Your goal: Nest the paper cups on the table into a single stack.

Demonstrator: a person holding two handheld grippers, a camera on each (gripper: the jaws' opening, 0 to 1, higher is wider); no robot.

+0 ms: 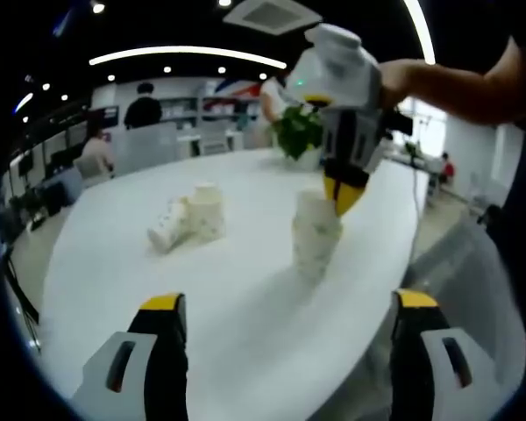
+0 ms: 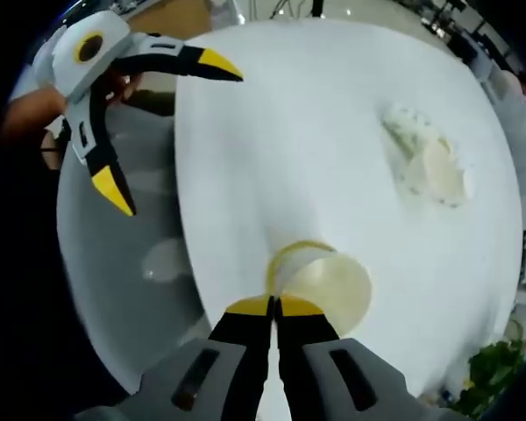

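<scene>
While you hold both tools over it, the white table (image 1: pixel 245 298) is the largest item: round-edged, smooth and glossy, giving a light cup little friction.

Next in size is the upright stack (image 1: pixel 314 235), at about 1 o'clock from the centre of the left gripper view. It looks like two or more paper cups already nested, mouth up, with a faint printed pattern. In the right gripper view you look straight down into its open mouth (image 2: pixel 329 285), just above centre-bottom.

The pair of loose cups (image 1: pixel 191 217) sits at roughly 10 o'clock in the left gripper view, well apart from the stack: one upright, one lying on its side against it. In the right gripper view they lie at 2 o'clock (image 2: pixel 430 162).

Tool state: your right gripper (image 2: pixel 274 307) has its yellow tips closed together at the near rim of the stack. A wall pinch seems likely, but I cannot confirm that paper is between the tips. Your left gripper (image 1: pixel 285 311) stands wide open and holds nothing, well short of any cup.

Handling judgement: these cups are very light, thin-walled and easily crushed. Pinch one wall just below the rolled rim, where the paper is stiffest, one jaw inside and one outside, with minimal force. The lying cup will likely roll or skid when touched, so approach it at its open end. Expect the empty stack to tip readily if nudged sideways.
</scene>
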